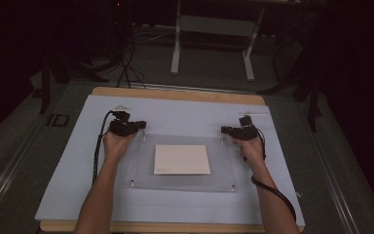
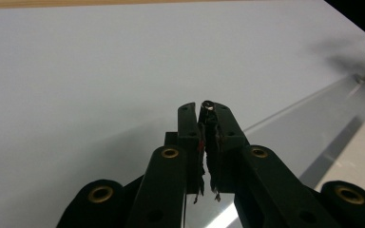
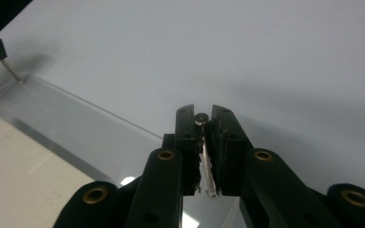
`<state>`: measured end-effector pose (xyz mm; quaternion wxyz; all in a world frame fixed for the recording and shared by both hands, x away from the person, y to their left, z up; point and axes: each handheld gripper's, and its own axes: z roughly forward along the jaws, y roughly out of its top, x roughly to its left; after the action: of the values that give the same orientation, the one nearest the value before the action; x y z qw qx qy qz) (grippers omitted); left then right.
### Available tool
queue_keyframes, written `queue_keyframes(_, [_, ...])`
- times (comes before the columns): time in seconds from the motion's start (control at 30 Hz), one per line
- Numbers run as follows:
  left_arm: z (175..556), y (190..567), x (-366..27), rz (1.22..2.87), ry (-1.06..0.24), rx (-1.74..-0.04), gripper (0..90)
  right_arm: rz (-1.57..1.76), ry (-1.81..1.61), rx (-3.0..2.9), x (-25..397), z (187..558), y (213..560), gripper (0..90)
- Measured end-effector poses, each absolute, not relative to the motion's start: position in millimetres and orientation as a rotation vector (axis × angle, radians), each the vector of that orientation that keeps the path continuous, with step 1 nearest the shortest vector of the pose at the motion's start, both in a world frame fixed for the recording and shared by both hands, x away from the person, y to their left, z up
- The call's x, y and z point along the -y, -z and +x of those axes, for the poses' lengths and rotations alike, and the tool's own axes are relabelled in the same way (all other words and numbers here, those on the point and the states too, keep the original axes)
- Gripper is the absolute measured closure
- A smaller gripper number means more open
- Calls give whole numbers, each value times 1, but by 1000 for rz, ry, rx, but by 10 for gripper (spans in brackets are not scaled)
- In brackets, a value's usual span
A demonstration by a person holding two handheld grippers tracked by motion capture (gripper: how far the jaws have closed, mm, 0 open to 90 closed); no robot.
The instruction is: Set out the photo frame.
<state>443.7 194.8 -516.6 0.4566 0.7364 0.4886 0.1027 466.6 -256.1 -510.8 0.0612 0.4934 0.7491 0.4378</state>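
A clear acrylic plate lies on a white sheet, over a beige square of paper. At the plate's far left corner my left gripper is shut on a small metal screw that stands upright there. My right gripper is shut the same way on the metal screw at the far right corner. Both grippers sit low over the plate. The screw shafts are hidden between the jaws.
Two more small screws stand at the plate's near corners. The sheet covers a wooden table. Beyond it is dark floor with a white table frame. Cables trail from both grippers along the forearms.
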Motion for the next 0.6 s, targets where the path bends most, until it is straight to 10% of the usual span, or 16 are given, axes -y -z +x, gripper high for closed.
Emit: queue_keyframes(0.6, [454, 514, -189, 1781, -205, -1336, 847, 1306, -1215, -2286, 244, 429, 471, 601])
